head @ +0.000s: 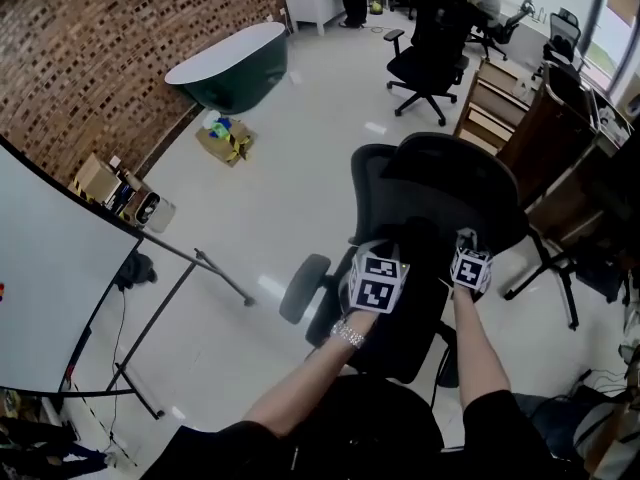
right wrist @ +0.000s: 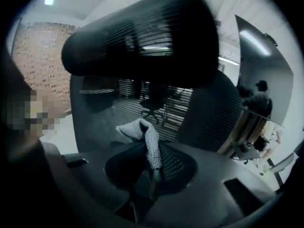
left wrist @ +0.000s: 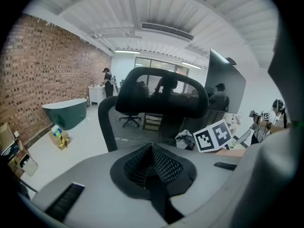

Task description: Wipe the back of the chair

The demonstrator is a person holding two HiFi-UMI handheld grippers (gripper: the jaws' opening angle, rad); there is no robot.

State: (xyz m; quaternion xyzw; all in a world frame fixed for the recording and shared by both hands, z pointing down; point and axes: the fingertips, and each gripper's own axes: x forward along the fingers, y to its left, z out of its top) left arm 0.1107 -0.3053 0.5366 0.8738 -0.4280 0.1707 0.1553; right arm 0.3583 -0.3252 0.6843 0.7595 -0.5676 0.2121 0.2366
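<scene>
**Two hand-held tools at the backrest of an office chair**

Head view: a black mesh chair stands on the pale floor directly in front of the person, with an armrest projecting on its left. Both forearms reach down towards it. The left tool and the right tool sit side by side, close together, over the chair's dark backrest, each carrying its marker cube.

Left gripper view: the jaws of the left tool are pressed together with nothing between them. Ahead rise the mesh backrest and, above it, the padded headrest. The right tool's marker cube appears at the right.

Right gripper view: the right tool is closed on a pale knitted cloth, whose free end stands up above the jaws. The cloth lies just before the backrest, below the headrest; contact with the mesh cannot be confirmed.

Surroundings, head view: a brick wall, a dark green bathtub, a whiteboard and a second office chair stand well apart from the work.
</scene>
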